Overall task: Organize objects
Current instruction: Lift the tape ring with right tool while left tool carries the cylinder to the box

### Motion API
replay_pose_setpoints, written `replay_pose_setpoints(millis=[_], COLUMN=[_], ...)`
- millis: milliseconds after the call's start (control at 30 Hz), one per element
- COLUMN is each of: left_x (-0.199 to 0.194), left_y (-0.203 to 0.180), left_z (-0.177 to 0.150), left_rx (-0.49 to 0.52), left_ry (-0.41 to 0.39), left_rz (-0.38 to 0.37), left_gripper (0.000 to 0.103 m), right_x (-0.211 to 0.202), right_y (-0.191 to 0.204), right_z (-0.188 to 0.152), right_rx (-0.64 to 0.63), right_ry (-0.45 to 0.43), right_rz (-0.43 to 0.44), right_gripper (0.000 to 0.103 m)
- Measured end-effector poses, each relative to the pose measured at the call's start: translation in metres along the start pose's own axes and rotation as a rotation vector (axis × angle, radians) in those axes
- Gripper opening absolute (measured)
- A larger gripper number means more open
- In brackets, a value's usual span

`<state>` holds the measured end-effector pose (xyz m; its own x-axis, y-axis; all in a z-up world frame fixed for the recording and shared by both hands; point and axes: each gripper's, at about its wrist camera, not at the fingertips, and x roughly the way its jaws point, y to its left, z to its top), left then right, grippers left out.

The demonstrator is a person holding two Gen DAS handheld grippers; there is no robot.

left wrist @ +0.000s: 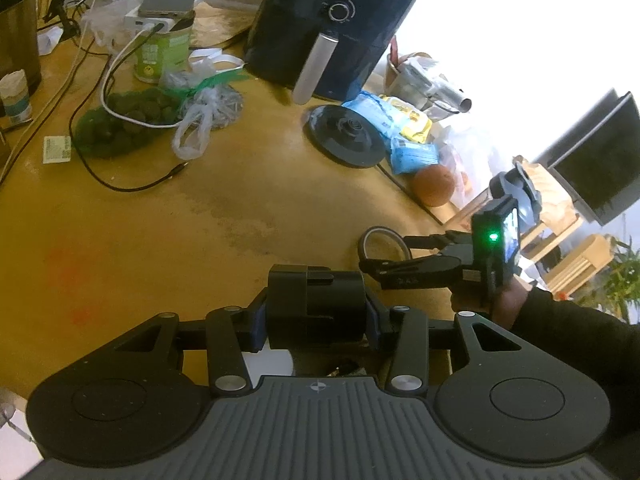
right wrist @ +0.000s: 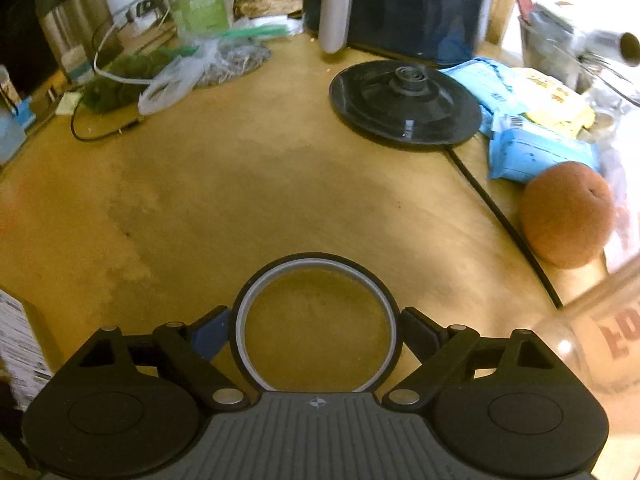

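left gripper (left wrist: 316,320), lowest in the left wrist view, is clamped on a black block (left wrist: 320,292); both pads bear on its sides and it is carried clear of the wooden table (right wrist: 240,200). right gripper (right wrist: 316,328), seen from its own camera, straddles a tape ring (right wrist: 316,261) that lies flat on the table. one pad stands at each side of the ring's outer wall and appears to touch it. whether the pads press hard enough to count as a grip cannot be told. in the left wrist view the right gripper sits just beside the block, with a sleeve behind it.

likely faults, as judged from this layout:
- the ring is thin, round and smooth-walled. pads that meet it off its widest line would tend to squeeze it forward and out, so it skids across the table.
- a hard squeeze may bend the ring to an oval and loosen the hold on lifting.
- with the ring flat on the wood, the fingertips ride low and may scrape or catch on the surface.
- a glass jar (right wrist: 592,344) stands near the right finger, and an orange (right wrist: 566,214) and a black cable (right wrist: 500,208) lie beyond it. a wide swing to that side could knock the jar or set the orange rolling.
- the two grippers are close together, so a careless move could strike the block against the right gripper.
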<state>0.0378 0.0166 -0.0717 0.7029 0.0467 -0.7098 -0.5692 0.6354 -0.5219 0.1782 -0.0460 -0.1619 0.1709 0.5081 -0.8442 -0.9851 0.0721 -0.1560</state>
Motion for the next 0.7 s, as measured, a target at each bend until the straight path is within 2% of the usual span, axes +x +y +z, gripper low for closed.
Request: replay_pose_setpoints(millis=[400,700], left_x=[0.001,-0.002], left_y=[-0.015,-0.021], left_z=[0.014,0.011], left_rx=[0.08,0.129], left_ry=[-0.011,0.001], left_rz=[-0.068,-0.105], left_gripper=[0.044,0.044], right_x=[-0.078,-0.13], right_y=[-0.001,0.009], right_z=[-0.008,-0.022], right_rx=[0.14,0.262], right_ry=[-0.105,-0.179], right_rz=[-0.013,-0.048], right_gripper=[0.091,0.091])
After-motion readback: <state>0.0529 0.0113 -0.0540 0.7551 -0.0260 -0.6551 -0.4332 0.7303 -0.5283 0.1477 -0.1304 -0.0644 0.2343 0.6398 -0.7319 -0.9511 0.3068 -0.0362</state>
